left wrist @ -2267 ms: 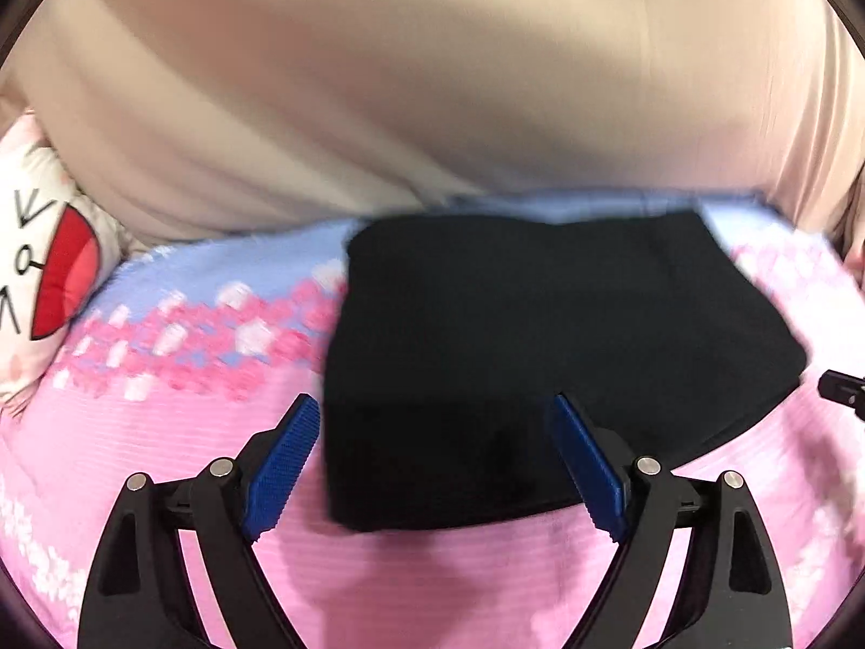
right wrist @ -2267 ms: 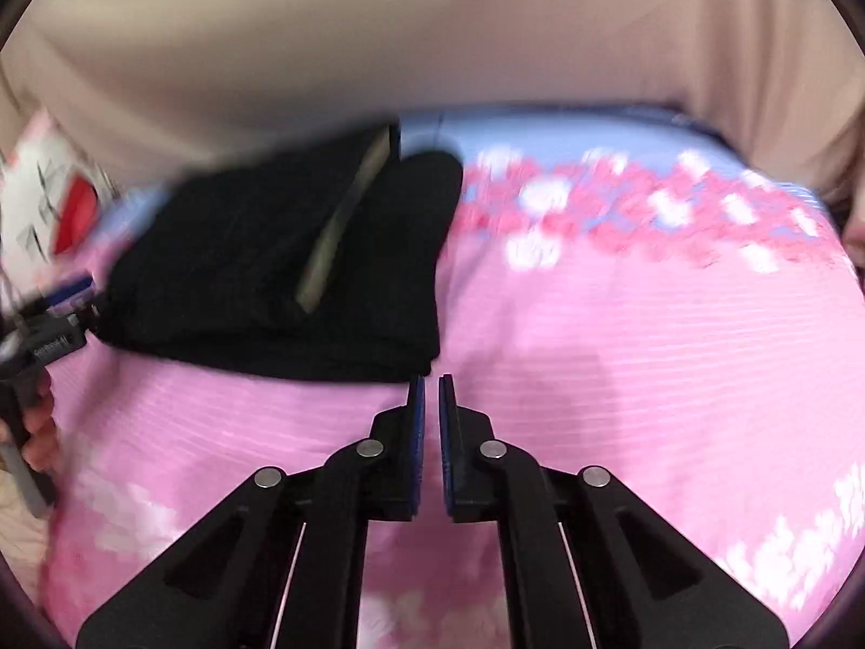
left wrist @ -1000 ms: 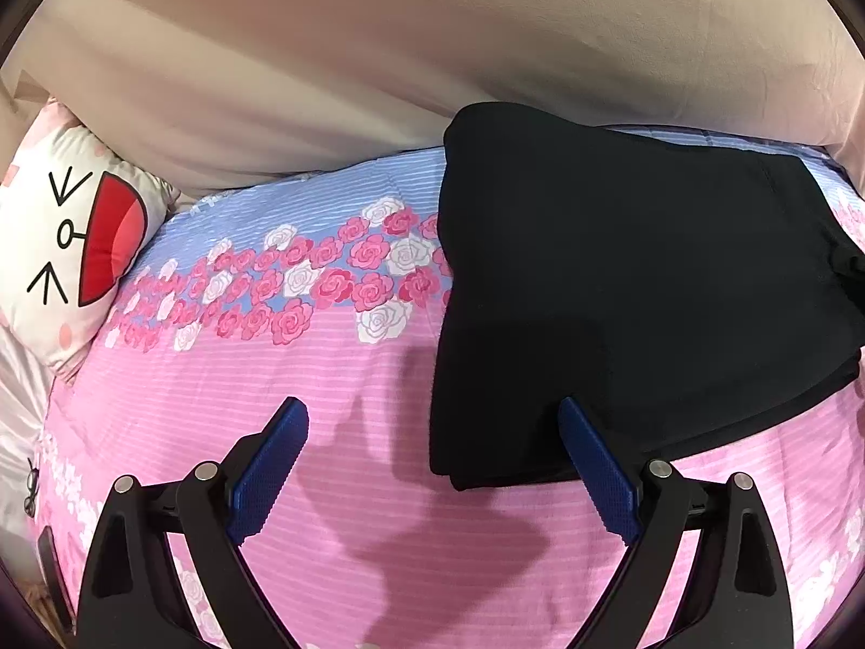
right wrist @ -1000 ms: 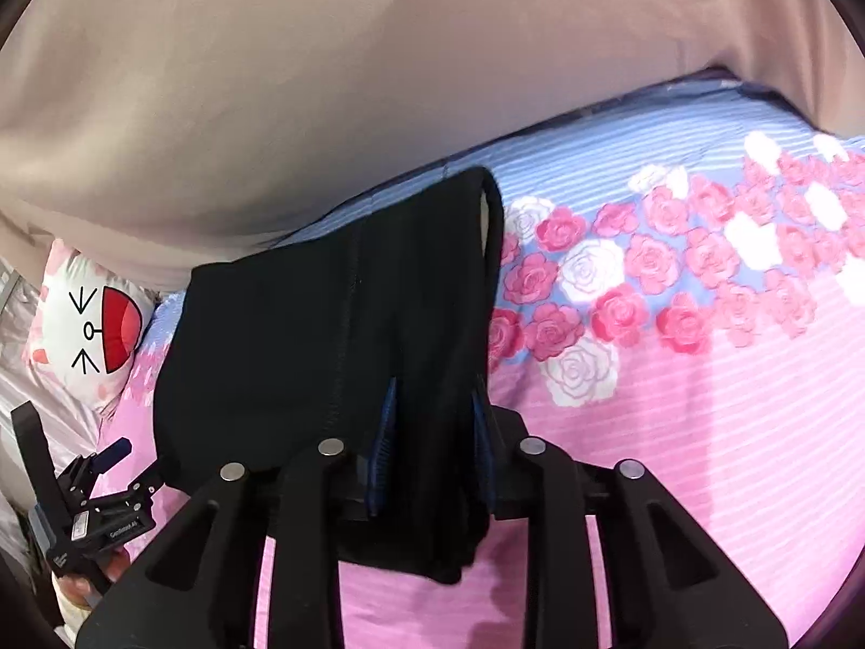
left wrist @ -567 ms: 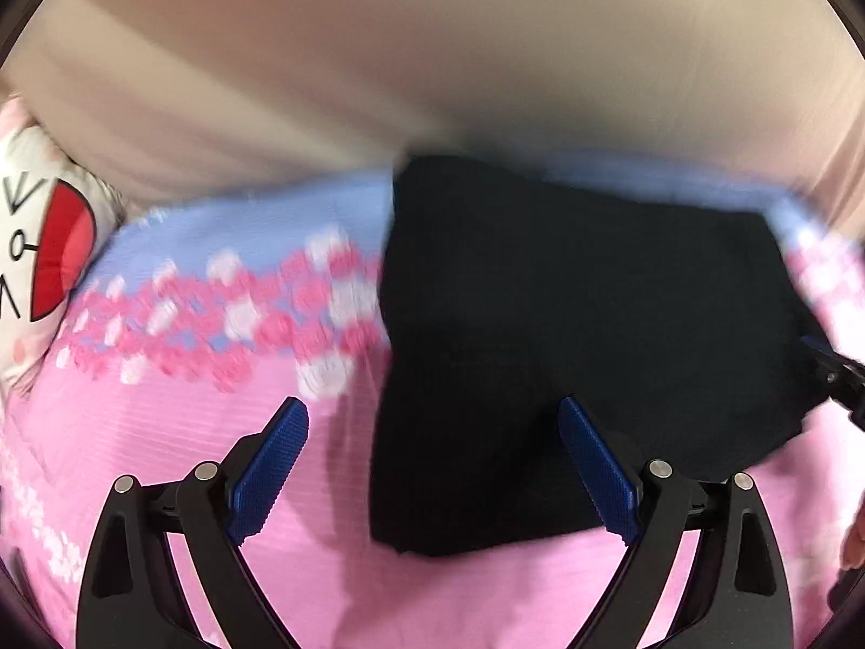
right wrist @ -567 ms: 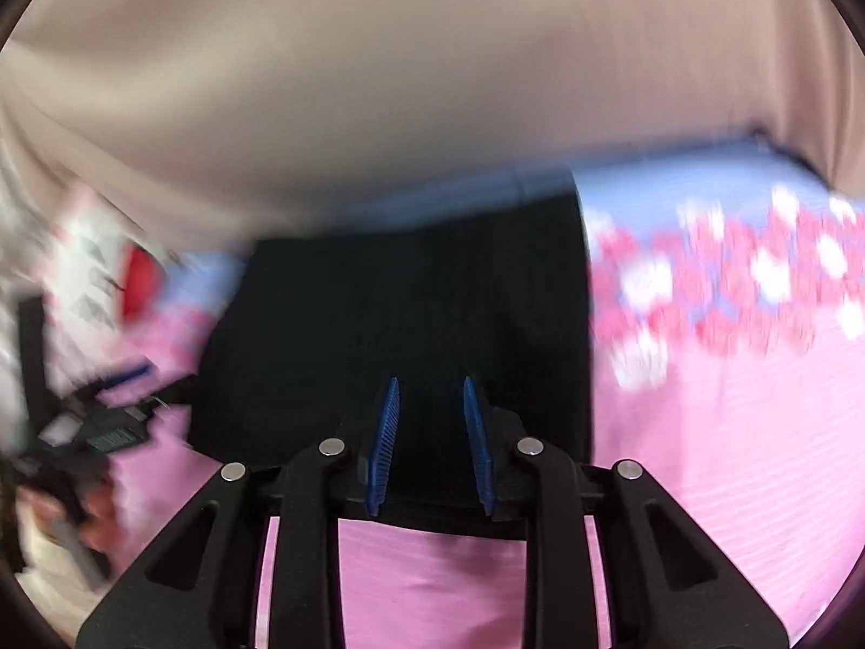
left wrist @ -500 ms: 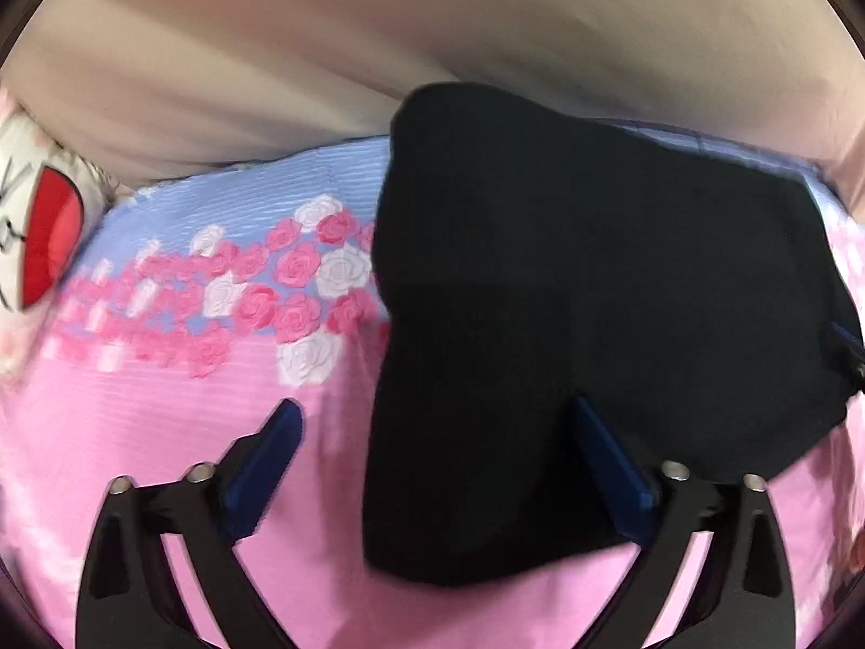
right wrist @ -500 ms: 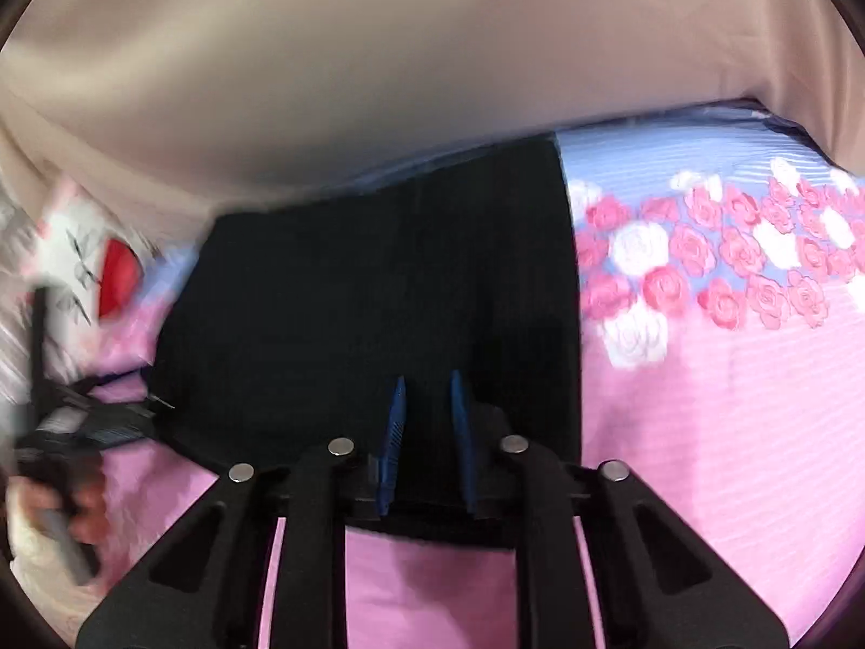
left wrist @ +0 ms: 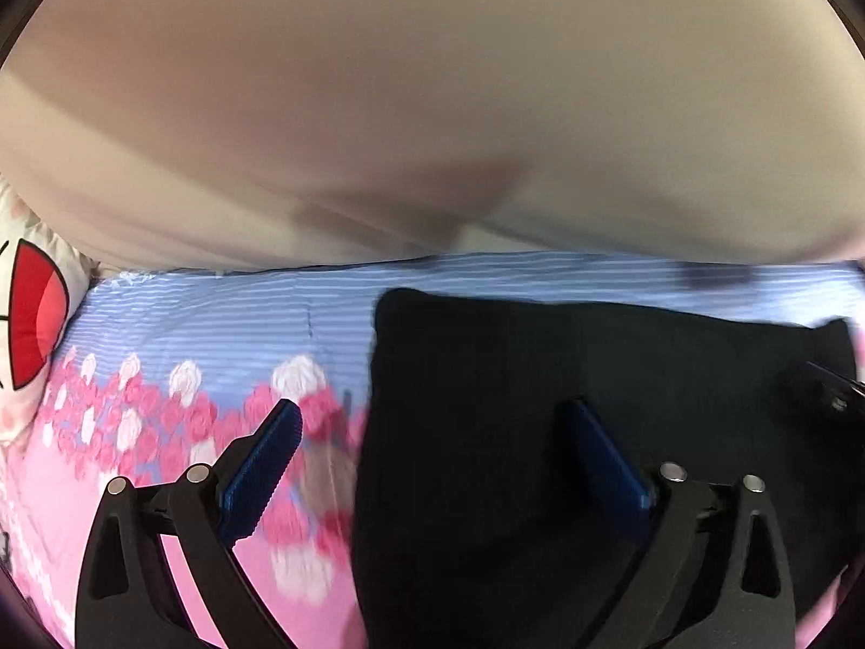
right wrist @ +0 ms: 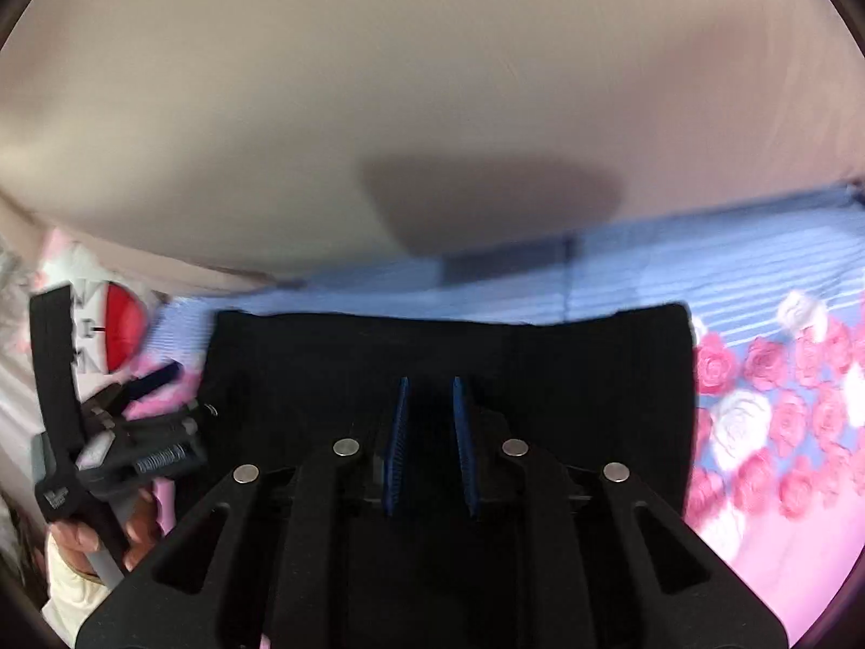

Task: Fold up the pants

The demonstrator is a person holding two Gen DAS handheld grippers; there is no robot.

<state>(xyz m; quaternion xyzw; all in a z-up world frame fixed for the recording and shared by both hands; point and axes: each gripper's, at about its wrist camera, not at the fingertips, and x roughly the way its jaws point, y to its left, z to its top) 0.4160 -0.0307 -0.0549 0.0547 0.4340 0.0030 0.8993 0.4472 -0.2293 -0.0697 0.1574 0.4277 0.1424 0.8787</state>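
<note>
The black pants (left wrist: 540,378) lie folded into a compact rectangle on the pink and blue rose-print bed cover (left wrist: 216,335). They also show in the right wrist view (right wrist: 432,346). My left gripper (left wrist: 432,432) is wide open over the bundle's left edge, one blue pad (left wrist: 259,459) over the cover and the other over the pants. My right gripper (right wrist: 430,422) sits low over the middle of the bundle, its blue pads narrowly apart with black cloth between them. The left gripper also shows at the left of the right wrist view (right wrist: 157,373).
A beige curtain (left wrist: 432,108) hangs along the far side of the bed. A white cartoon-face pillow (left wrist: 32,335) lies at the left. The person's hand (right wrist: 86,541) holds the left gripper's handle.
The pants bundle has come down flat near the curtain side of the bed. Both grippers have moved forward and lower over it. The left stays wide open, the right stays nearly closed.
</note>
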